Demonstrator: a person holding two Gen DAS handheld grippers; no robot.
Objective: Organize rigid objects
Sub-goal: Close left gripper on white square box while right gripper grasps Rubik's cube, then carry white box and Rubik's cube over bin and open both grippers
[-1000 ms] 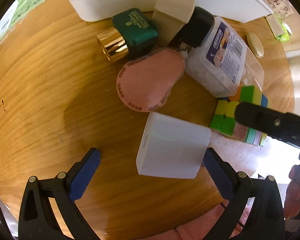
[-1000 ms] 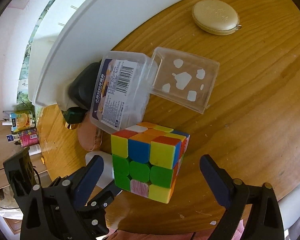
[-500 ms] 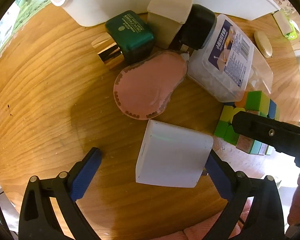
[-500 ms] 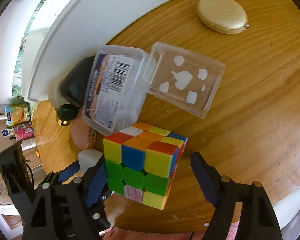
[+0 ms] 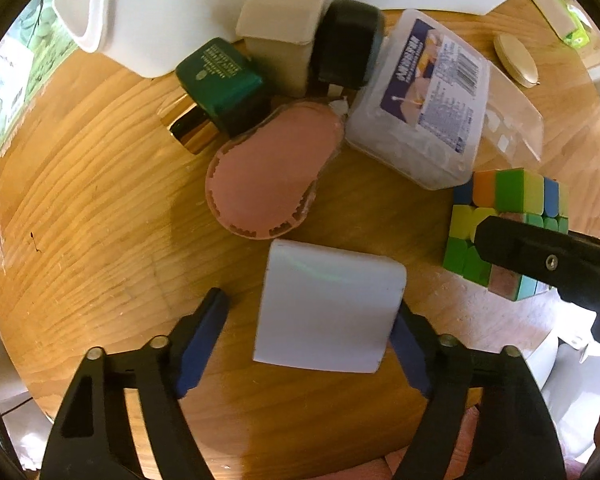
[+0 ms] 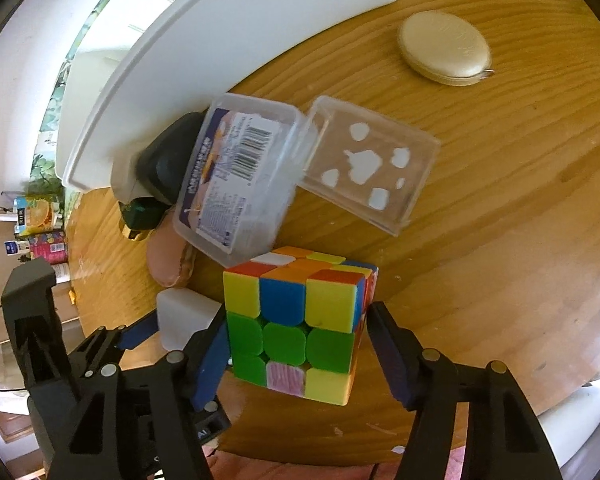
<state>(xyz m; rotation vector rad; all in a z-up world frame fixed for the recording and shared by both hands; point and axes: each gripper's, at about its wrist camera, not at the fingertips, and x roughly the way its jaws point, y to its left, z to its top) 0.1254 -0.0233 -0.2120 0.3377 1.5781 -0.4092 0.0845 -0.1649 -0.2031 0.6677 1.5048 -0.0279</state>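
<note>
Left wrist view first: the left tool (image 5: pixel 306 334) points straight down at the tabletop (image 5: pixel 100 200), and the white block (image 5: pixel 328 306) sits right between its fingers. The jaws have just been closing on it. The right-hand pad touches the block's edge; the left-hand pad stands a clear gap off, so nothing is clamped yet. The block looks stiff, smooth and glossy, probably light, with flat parallel sides. Those two sides are the place to take it, square on, because that sheen could let it slip if a pad lands on a rounded corner. Just ahead of the tool lies the pink pad (image 5: pixel 272 176), and beyond it the green bottle (image 5: pixel 220 80) with its gold cap, a beige box (image 5: pixel 280 28), a black piece (image 5: pixel 346 40) and the clear box (image 5: pixel 420 92), all crowded against the white bin (image 5: pixel 148 12). Off to the right, the cube (image 5: pixel 500 216) sits partly behind the other tool's black arm.

Right wrist view now: the right tool (image 6: pixel 296 350) angles steeply down with the cube (image 6: pixel 300 324) between its fingers. These jaws have just been closing too. Both pads sit at the cube's lower side faces, seemingly touching, though I cannot tell if they press. The cube is hard plastic, light, with slick stickered faces, and its layers may twist, so a flat, centred grip on opposite faces suits it best. Ahead lie the clear box (image 6: pixel 240 184) with its lid flung open, and far ahead to the right a gold oval case (image 6: pixel 444 50).
</note>
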